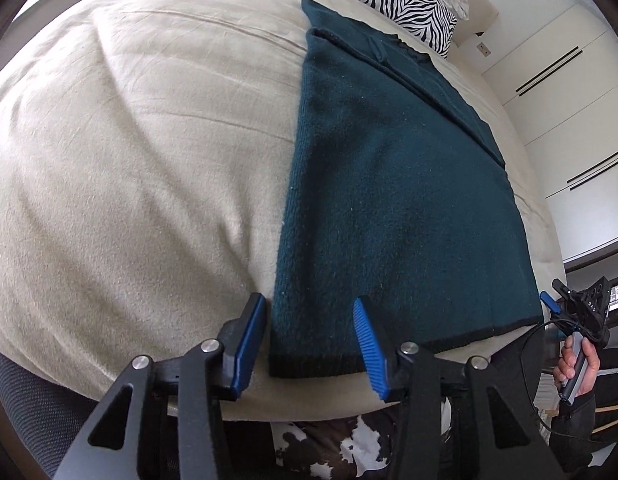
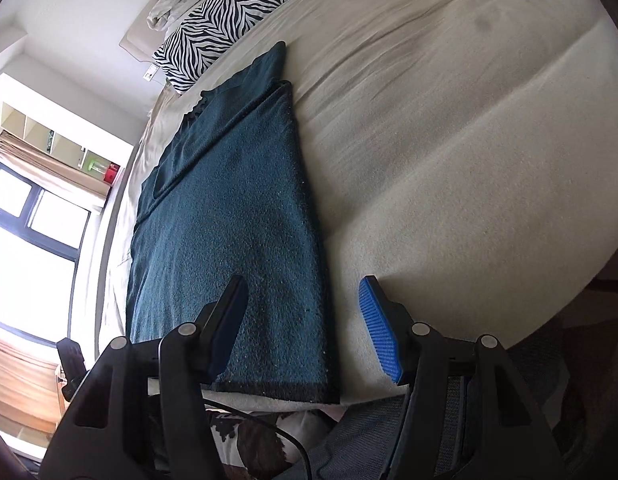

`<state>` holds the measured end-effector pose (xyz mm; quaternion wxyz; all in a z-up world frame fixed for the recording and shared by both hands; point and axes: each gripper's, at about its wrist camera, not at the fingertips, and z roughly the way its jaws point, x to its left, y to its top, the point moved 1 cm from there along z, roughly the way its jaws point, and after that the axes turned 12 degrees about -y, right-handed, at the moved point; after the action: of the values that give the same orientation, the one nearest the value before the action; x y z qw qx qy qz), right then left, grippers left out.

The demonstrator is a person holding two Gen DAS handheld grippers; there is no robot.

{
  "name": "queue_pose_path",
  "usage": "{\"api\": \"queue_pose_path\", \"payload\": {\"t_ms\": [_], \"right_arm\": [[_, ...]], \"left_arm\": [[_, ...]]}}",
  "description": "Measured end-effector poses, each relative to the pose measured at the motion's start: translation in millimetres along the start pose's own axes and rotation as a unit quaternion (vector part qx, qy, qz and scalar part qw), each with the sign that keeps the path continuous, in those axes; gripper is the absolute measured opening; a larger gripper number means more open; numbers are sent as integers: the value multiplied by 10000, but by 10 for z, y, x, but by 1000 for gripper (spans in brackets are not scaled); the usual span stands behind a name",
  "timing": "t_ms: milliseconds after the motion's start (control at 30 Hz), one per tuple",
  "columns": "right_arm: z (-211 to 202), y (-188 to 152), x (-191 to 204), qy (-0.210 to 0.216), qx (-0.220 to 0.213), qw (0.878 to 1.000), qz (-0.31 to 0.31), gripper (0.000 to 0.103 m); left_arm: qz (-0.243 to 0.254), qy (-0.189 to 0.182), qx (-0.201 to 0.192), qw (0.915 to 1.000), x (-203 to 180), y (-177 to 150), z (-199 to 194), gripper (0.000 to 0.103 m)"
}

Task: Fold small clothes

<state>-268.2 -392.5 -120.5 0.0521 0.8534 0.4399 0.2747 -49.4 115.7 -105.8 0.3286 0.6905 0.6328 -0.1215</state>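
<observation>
Wide bed (image 1: 129,140) under a cream cover, filling most of both frames. Zebra-print pillow (image 2: 217,20) at upper left, against white walls. Bright dark-framed window (image 2: 33,232) at left, beige blind above, open shelving (image 2: 49,136) beside. White wardrobe doors (image 1: 569,92) at right.

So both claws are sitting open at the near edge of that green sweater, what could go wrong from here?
Three things, probably. The sweater is thick knit folded lengthwise, so the left gripper or right gripper might pinch only the top layer at the dark hem and pull the fold apart. Each straddles a different hem corner, so uneven lifting could skew it. A finger may also snag the beige bedsheet underneath.
</observation>
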Motion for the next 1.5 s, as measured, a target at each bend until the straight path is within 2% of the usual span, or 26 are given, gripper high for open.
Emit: {"api": "queue_pose_path", "payload": {"t_ms": [67,267,433,533,600,633,667,700,733,767,833,867,900,1000,1200,1367,1500], "right_arm": [[-66,-43,-80,-46,34,10000,74,58],[-162,-198,-167,-84,304,9995,2,58],[-100,-313,-38,-133,609,9979,-198,58],[-43,-360,18,-95,687,9974,-220,58],[0,-379,37,-59,729,9971,-196,58],[9,-387,43,-59,720,9972,-201,57],[12,-392,54,-61,712,9972,-224,56],[14,-394,63,-52,698,9973,-237,54],[21,-394,65,-37,710,9972,-239,44],[42,-394,75,-40,743,9969,-237,29],[75,-404,80,-71,786,9966,-240,20],[84,-409,82,-88,764,9967,-251,12],[89,-412,91,-99,752,9968,-257,9],[46,-391,111,53,636,9978,-184,7],[-133,-168,173,594,282,9977,134,7],[-250,73,319,1094,5,9936,295,7],[-285,302,439,1249,-228,9914,330,7]], "left_arm": [[-39,0,15,10000,25,-20,4,35],[10,-38,96,9999,13,-36,9,33],[-223,-186,33,9996,73,-38,-1,36],[-149,-140,57,9998,61,-45,-9,33],[-90,-77,91,9999,58,-55,-20,21],[-119,-128,115,9998,64,-56,-16,11],[-144,-180,122,9997,72,-63,-11,9],[-141,-184,108,9997,71,-65,-10,9],[-131,-188,98,9997,66,-71,-12,8],[-121,-194,85,9997,58,-79,-15,8],[-117,-205,51,9997,55,-83,-29,7],[-131,-231,25,9996,66,-86,-48,7],[-157,-276,-8,9995,67,-88,-67,7],[-371,-562,-155,9976,100,-77,-140,7],[-833,-1419,-682,9840,121,28,-394,7],[-1120,-2057,-1105,9659,117,187,-603,7],[-1299,-2421,-1367,9517,92,377,-694,7]]}}
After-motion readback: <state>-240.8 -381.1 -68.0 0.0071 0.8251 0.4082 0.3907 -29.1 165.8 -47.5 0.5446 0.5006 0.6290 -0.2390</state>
